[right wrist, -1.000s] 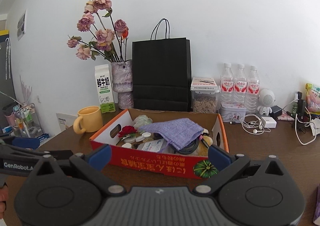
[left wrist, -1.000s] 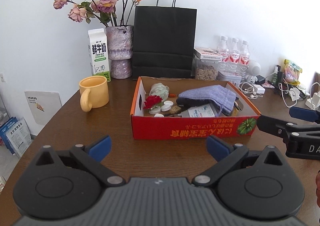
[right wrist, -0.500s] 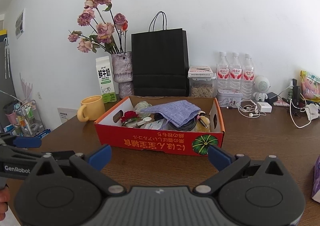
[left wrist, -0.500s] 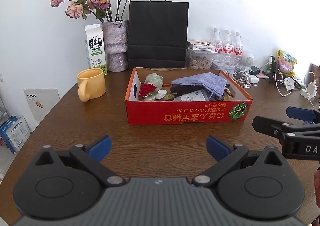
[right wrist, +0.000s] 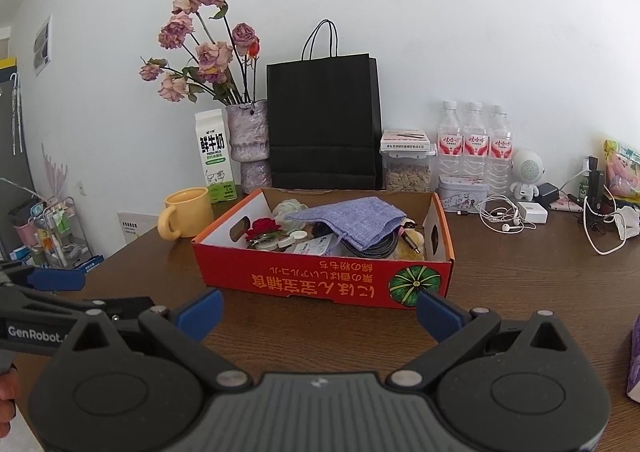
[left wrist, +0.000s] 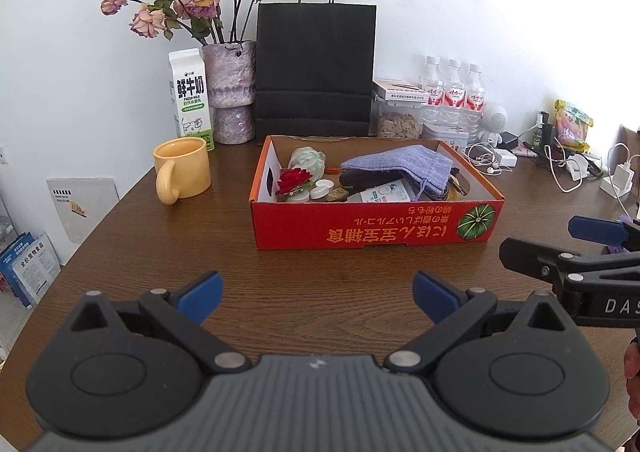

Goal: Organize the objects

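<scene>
both claws (left wrist: pixel 316 294) (right wrist: pixel 318 310) drew back from box (left wrist: pixel 372 230), jaws wide, empty.
glossy red cardboard, pumpkin print; carton (left wrist: pixel 191 98) reads "fresh milk".

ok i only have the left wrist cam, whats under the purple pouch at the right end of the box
Observer: In the right wrist view, a coil of dark braided cable pokes out from beneath the pouch.
Operator: does the right wall have a handle hole too
Observer: Yes, the box has an oval cutout in its right wall.
Operator: and anything on the floor off the left of the table
Observer: A wire rack stands there with small bottles and packs on it; I cannot tell what they are.
</scene>
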Tool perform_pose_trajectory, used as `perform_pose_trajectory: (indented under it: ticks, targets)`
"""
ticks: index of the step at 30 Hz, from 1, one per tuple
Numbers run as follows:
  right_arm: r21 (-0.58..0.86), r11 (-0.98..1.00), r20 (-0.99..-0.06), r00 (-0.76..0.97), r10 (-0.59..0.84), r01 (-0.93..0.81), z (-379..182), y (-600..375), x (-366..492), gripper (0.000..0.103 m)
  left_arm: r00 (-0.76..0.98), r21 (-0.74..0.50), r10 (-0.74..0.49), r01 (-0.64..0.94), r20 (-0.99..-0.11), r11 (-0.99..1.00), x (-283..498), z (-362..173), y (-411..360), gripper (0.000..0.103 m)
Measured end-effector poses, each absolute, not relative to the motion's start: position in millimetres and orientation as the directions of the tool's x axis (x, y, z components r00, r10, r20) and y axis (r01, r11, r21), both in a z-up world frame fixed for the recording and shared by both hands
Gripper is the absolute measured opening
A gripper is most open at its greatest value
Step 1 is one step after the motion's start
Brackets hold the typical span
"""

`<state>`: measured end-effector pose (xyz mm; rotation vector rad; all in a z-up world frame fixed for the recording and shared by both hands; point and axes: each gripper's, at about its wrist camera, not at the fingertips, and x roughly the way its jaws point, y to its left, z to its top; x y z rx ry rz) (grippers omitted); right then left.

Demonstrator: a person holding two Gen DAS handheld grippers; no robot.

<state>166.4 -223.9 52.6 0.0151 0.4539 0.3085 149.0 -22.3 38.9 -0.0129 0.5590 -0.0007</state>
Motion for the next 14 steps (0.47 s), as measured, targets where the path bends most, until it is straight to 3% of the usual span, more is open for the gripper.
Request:
perform_pose_trajectory:
  ticks: [14]
  targets:
    - [0.082,0.954,-0.433,0.851,0.295,-0.289,48.6,-221.8,165.3,0.103,0.835,-0.032,-0.029,0.014,-0.549,0.999,150.7,33.6,-22.9,0.103]
